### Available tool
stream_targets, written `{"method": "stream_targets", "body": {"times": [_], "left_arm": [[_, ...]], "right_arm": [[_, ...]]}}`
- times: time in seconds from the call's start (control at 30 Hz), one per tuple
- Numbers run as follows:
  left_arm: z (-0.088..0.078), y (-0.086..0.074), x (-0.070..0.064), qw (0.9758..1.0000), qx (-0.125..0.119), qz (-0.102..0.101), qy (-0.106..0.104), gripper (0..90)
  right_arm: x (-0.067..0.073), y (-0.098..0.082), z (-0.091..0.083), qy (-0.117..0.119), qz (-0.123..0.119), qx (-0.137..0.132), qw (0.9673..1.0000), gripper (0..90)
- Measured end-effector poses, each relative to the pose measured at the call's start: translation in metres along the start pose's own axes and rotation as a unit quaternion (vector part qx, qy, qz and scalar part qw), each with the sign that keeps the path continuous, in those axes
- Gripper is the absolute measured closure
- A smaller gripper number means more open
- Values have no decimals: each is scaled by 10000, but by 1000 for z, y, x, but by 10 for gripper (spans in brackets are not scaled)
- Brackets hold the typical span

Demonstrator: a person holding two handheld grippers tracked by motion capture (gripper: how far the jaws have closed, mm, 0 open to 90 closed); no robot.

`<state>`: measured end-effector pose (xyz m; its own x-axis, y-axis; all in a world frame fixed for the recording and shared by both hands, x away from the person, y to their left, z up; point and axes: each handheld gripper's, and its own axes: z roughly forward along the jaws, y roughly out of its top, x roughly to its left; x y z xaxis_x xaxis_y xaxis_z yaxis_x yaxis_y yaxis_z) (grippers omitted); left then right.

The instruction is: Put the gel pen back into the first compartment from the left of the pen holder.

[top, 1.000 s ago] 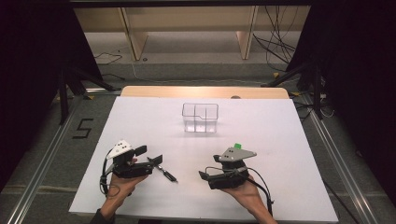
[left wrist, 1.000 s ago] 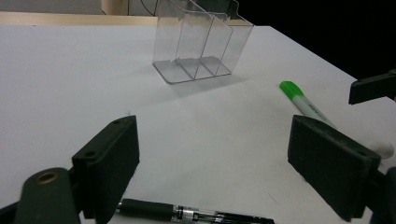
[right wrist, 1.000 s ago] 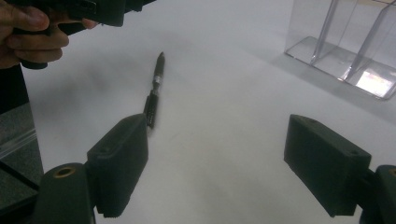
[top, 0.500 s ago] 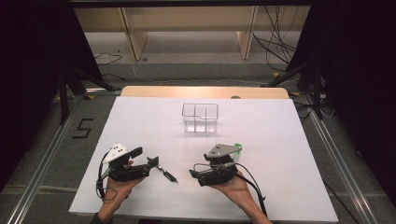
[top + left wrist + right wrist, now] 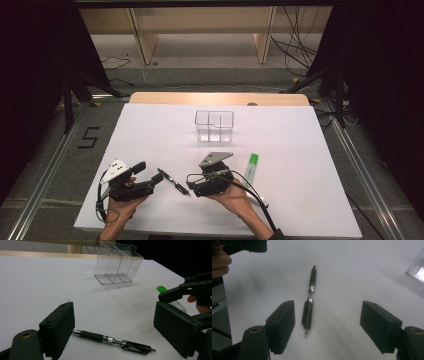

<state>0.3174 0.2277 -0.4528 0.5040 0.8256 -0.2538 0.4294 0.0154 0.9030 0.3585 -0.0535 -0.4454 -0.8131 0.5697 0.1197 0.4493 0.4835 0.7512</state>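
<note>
While both grippers gape, pen (image 5: 173,181) lies flat — tip seemingly toward left gripper (image 5: 156,177).

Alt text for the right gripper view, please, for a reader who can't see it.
A black pen lies on the white table between the open right gripper's two black jaws, nearer the left-hand one. A clear organizer edges in at the upper right.

Right hand-held gripper (image 5: 189,179) now nearer the pen (image 5: 173,182), green marker (image 5: 252,165) uncovered.
</note>
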Motion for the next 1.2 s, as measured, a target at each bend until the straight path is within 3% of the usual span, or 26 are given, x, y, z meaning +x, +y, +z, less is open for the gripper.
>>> {"method": "stream_targets", "body": {"times": [0.2, 0.43, 0.6, 1.2], "left_arm": [[-4, -1, 0, 10000, 12, 41, 60, 171], [-7, -1, 1, 9999, -83, 48, 118, 174], [-8, -2, 2, 9994, -68, 147, 300, 175], [-12, -2, 17, 9983, -156, 0, 553, 162]], "right_arm": [[9, 12, 19, 98, -96, 220, 9997, 359], [7, 23, 41, 221, -110, 445, 9987, 418], [9, 25, 53, 281, -189, 589, 9977, 447], [18, 37, 84, 290, -349, 937, 9946, 597]]}}
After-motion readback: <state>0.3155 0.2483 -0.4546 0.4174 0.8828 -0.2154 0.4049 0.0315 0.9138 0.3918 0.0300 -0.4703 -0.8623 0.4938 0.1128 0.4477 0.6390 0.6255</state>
